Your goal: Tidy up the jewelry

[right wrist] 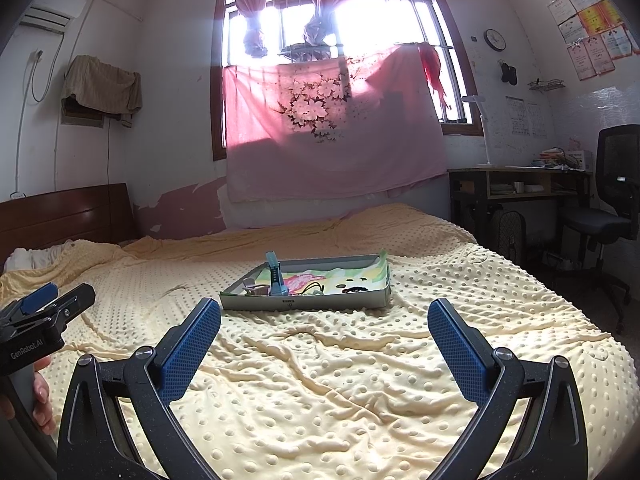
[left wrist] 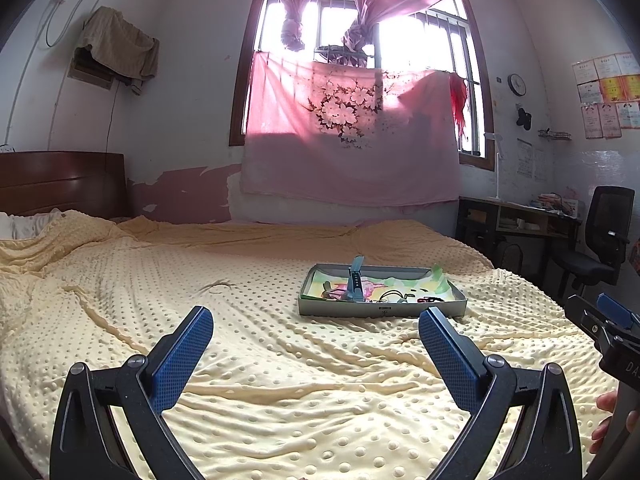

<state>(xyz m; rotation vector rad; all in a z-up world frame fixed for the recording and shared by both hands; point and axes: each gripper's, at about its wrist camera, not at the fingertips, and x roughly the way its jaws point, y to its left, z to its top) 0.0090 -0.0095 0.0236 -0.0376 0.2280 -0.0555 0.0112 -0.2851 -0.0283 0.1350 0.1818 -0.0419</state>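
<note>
The yellow dotted blanket (left wrist: 248, 360) covers the bed, soft and wrinkled, so anything on it may tip when pushed. On it, at about 1 o'clock from the left gripper (left wrist: 316, 344) and 12 o'clock from the right gripper (right wrist: 324, 340), lies the shallow grey tray (right wrist: 304, 303) with the jewelry. It looks light and stiff; I would hold it by a wall. Both grippers hang above the blanket with fingers wide apart, holding nothing. The blue watch (left wrist: 355, 282) stands up, its strap bendable and easy to pinch. The dark cord (left wrist: 394, 294) and red piece (left wrist: 429, 300) are small, probably thin and slippery. The tray wall hides the lower parts, and what each piece is I cannot tell.
</note>
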